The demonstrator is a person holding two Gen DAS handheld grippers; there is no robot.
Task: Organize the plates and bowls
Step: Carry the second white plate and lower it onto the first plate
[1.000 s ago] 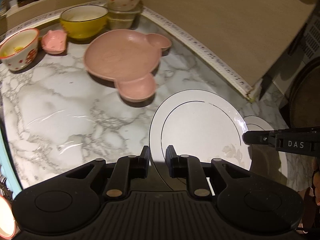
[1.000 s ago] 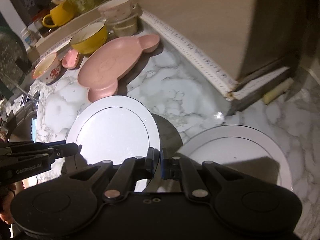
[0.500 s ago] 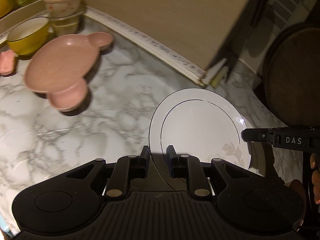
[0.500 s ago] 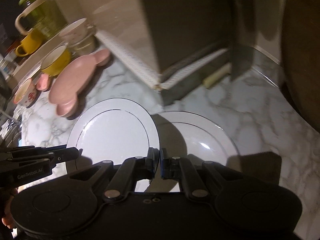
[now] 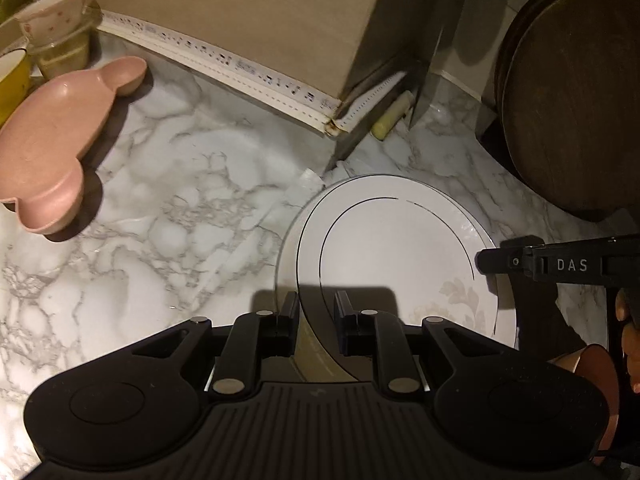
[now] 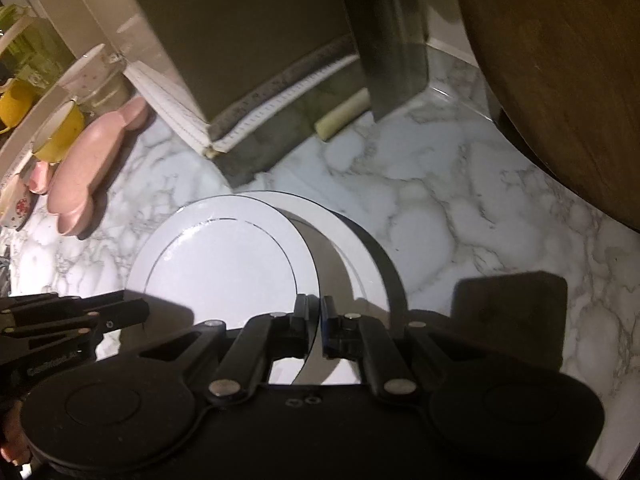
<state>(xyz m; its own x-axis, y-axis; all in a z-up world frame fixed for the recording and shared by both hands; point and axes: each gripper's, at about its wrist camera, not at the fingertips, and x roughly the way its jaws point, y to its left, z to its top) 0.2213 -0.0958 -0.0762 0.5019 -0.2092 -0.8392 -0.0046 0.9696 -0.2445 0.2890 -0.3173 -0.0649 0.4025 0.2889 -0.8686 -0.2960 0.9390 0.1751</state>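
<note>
A white plate (image 5: 392, 248) with a thin dark ring hangs just above the marble counter (image 5: 168, 208), held from both sides. My left gripper (image 5: 316, 312) is shut on its near rim. The right gripper (image 5: 486, 262) pinches the rim at the right of that view. In the right wrist view the same white plate (image 6: 224, 264) sits between the closed jaws of my right gripper (image 6: 315, 320), and the left gripper (image 6: 142, 312) comes in from the left. A second white plate (image 6: 360, 264) lies on the counter directly beneath, mostly covered.
A pink bear-shaped plate (image 5: 60, 136), a yellow bowl (image 6: 60, 132) and stacked small bowls (image 5: 56, 24) sit at the left. A cardboard box (image 5: 240, 12) stands behind. Round dark wooden boards (image 5: 572, 100) lean at the right. A pale stick (image 5: 390, 118) lies by the box corner.
Both grippers have carried the white plate rightward along the counter, rolling a little. The pink plate and bowls have slid to the left; the second plate is now under the held one.
</note>
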